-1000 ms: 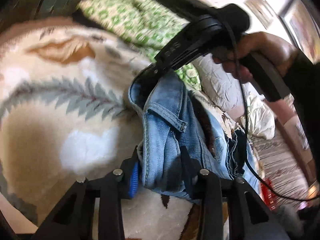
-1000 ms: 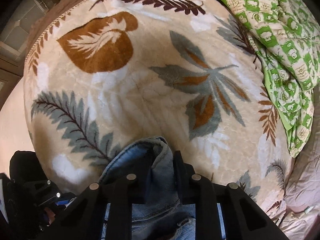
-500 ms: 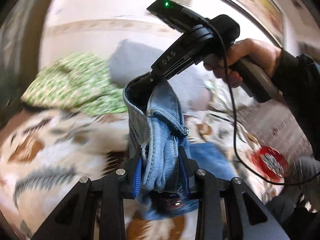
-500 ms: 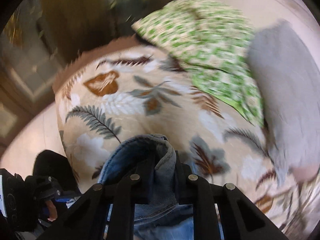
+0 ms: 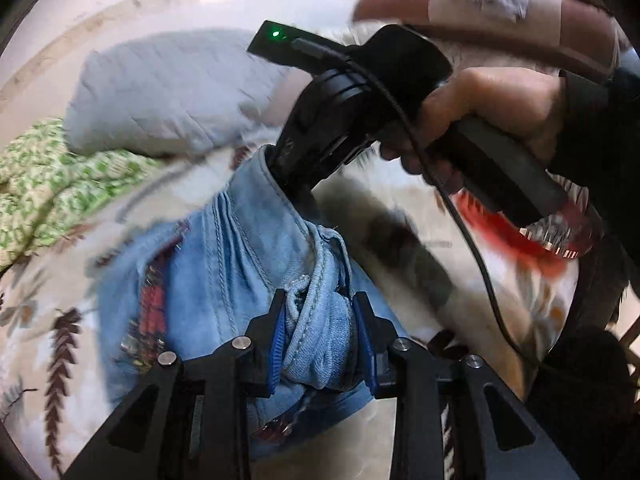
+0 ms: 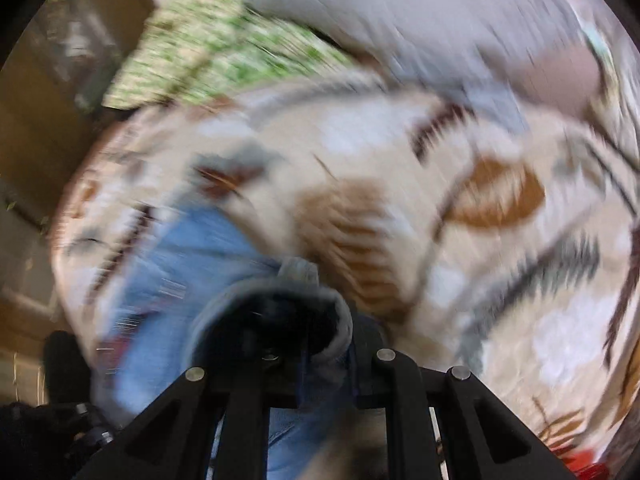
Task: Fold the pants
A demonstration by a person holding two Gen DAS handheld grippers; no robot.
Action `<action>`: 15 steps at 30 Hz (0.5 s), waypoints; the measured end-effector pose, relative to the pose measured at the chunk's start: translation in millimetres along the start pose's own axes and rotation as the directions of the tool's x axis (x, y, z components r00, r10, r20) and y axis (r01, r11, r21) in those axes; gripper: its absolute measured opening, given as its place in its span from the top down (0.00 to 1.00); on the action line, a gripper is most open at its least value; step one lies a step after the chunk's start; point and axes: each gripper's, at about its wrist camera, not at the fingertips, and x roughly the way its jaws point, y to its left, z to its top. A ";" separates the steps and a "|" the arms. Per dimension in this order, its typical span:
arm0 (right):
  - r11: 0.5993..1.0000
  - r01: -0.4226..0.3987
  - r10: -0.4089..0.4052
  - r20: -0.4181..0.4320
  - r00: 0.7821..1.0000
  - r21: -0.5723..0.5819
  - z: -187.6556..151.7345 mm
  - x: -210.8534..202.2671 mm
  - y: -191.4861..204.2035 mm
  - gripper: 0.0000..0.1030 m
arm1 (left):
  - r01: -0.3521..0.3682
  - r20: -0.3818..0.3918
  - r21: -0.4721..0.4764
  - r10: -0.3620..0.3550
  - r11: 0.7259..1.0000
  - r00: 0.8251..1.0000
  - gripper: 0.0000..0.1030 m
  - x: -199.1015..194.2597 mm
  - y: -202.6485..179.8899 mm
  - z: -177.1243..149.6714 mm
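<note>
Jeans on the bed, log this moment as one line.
jeans: held over bed | left gripper: shut on waistband | right gripper: shut on jeans | views: blurred

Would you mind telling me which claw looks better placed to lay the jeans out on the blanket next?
Probably neither alone. The left claw and right claw both clamp the jeans at the top edge, which hang above the blanket; lowering both together looks best.

The left wrist view is taken from just behind the left tongs [image 5: 320, 340], looking forward and down at close range; the right tongs [image 5: 296, 168] are seen ahead. The right wrist view is set just behind its own tongs [image 6: 320, 344], facing down, heavily blurred. The pants [image 5: 240, 248], leaf-patterned blanket [image 6: 500, 280], green quilt [image 5: 48, 184] and grey pillow [image 5: 160, 92] are shared.
</note>
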 end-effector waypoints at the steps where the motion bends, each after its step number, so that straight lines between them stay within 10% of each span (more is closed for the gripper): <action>1: 0.999 -0.020 0.020 0.004 1.000 0.028 -5.2 10.2 -9.9 0.85 | 0.009 -0.009 0.002 -0.009 1.000 1.000 0.68 6.6 -2.3 -0.9; 11: 1.000 0.022 -0.022 0.026 0.999 -0.001 -11.7 15.5 -15.7 0.74 | 0.015 -0.033 0.006 -0.015 1.000 0.999 0.58 23.1 -10.1 -1.5; 13: 0.997 0.078 -0.078 0.031 0.996 -0.011 -11.4 4.9 -15.6 0.47 | 0.038 -0.034 0.013 -0.037 0.999 0.999 0.15 14.3 -11.2 0.6; 15: 0.993 0.113 -0.112 0.046 0.993 -0.028 -12.0 -8.3 -15.6 0.29 | 0.058 -0.025 0.024 -0.057 0.998 0.998 0.02 2.9 -12.3 0.6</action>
